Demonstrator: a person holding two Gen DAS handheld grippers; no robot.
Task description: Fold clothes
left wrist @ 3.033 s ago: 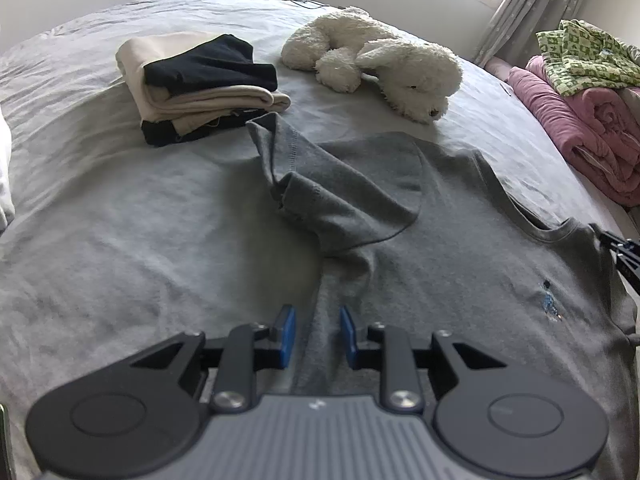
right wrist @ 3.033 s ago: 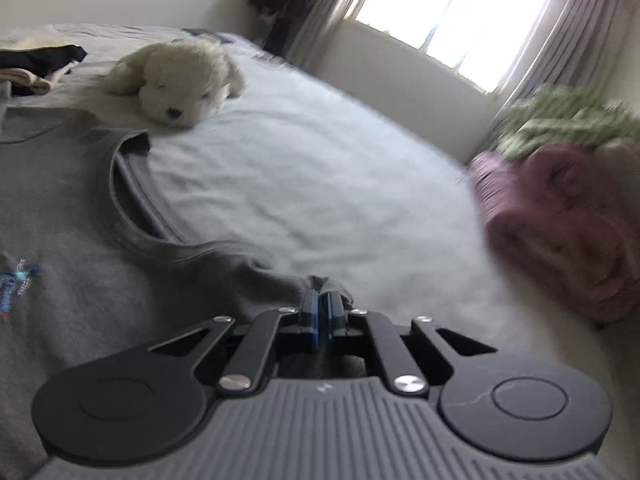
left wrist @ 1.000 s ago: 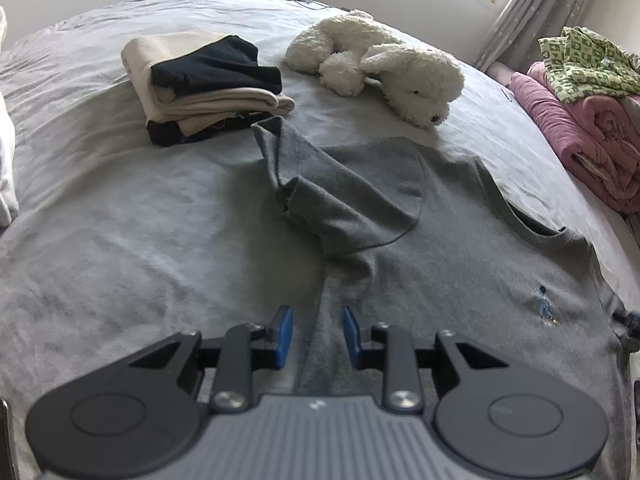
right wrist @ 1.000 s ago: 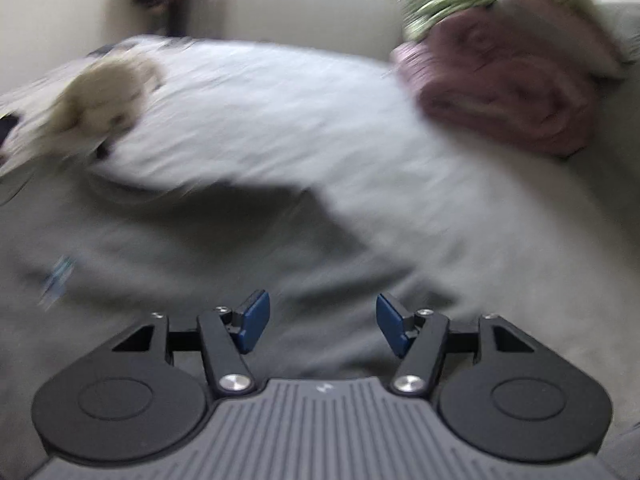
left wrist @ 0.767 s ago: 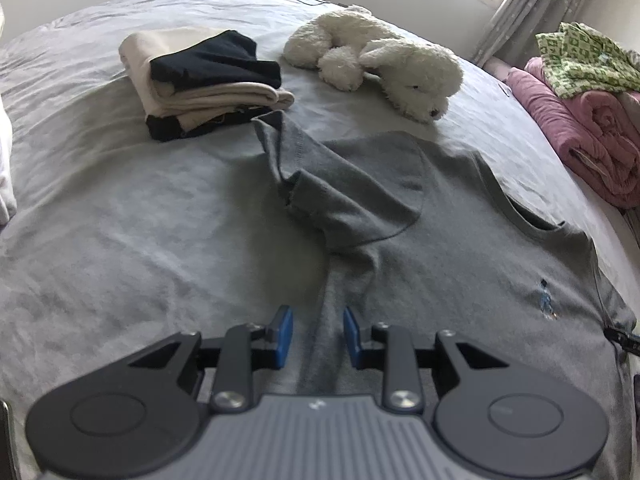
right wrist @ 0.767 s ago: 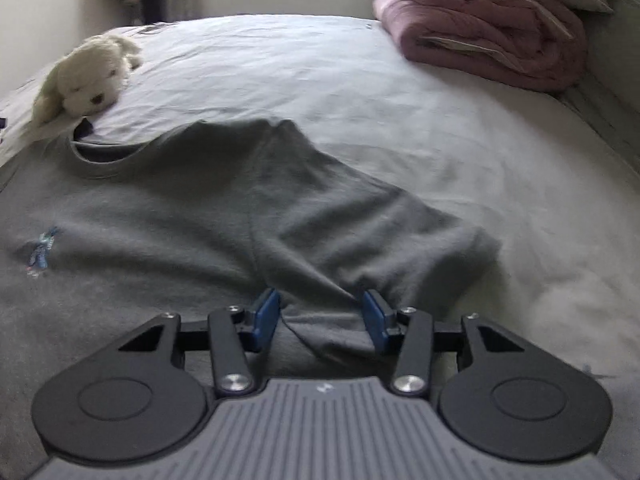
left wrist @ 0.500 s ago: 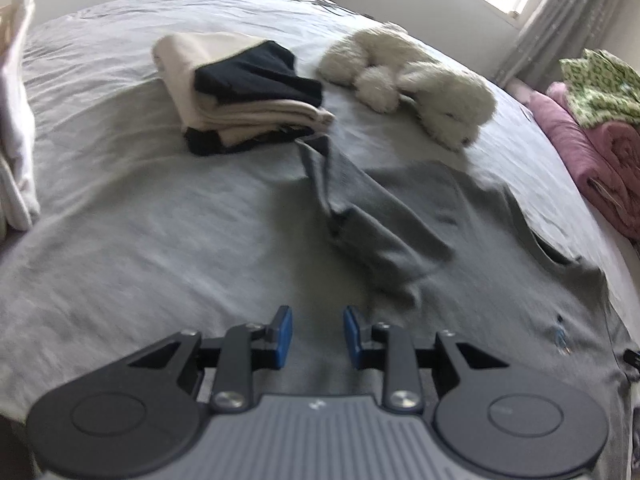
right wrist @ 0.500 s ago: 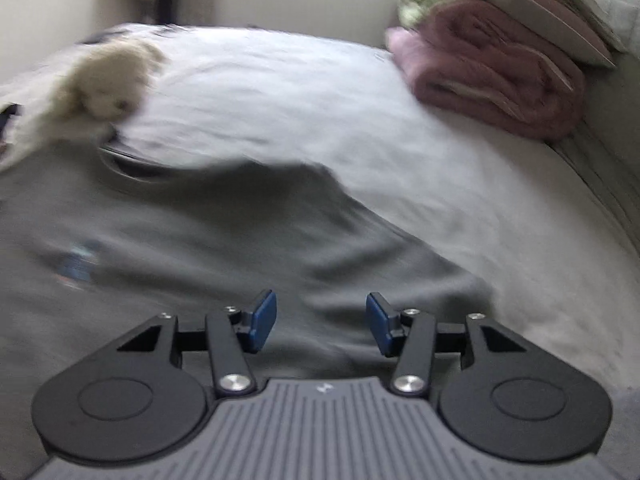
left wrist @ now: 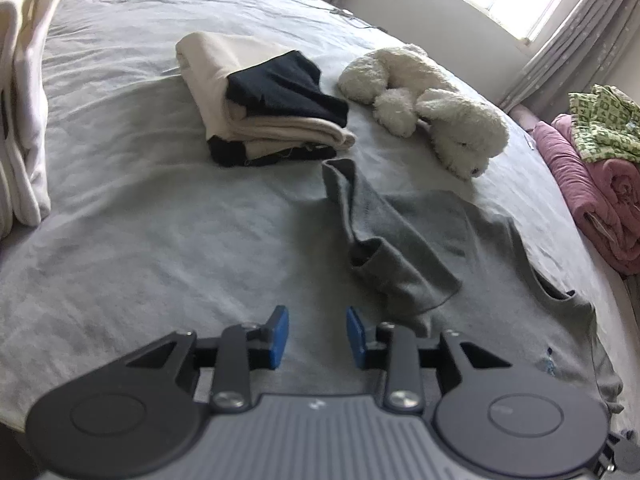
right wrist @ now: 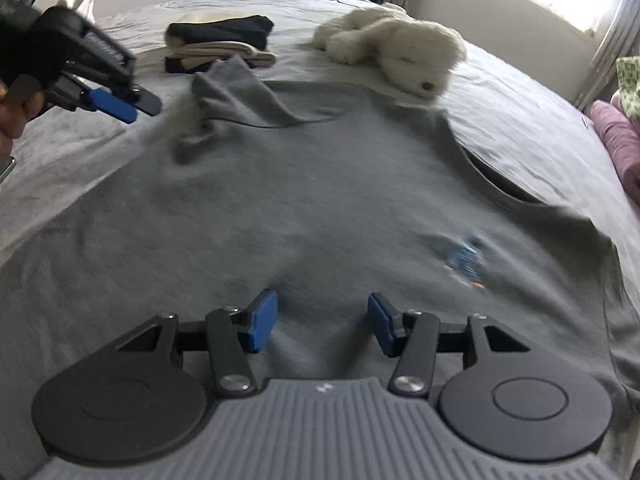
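Lying face up on the grey bed (left wrist: pixel 140 208), the grey T-shirt (right wrist: pixel 280 200) spreads flat, one sleeve (left wrist: pixel 384 240) folded inward and a small blue emblem (right wrist: pixel 464 260) on its chest. The left gripper (left wrist: pixel 316 336) and the right gripper (right wrist: pixel 316 322) hover above it, both spread and holding nothing. Beyond it sit folded clothes (left wrist: pixel 260 100), a white plush dog (left wrist: pixel 432 108), pink bedding (left wrist: pixel 592 192) and a curtained window (left wrist: pixel 568 12).

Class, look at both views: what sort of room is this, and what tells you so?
Most likely a bedroom: a wide bed with a grey sheet, a plush toy dog lying on it, and rolled bedding beside a curtained window.
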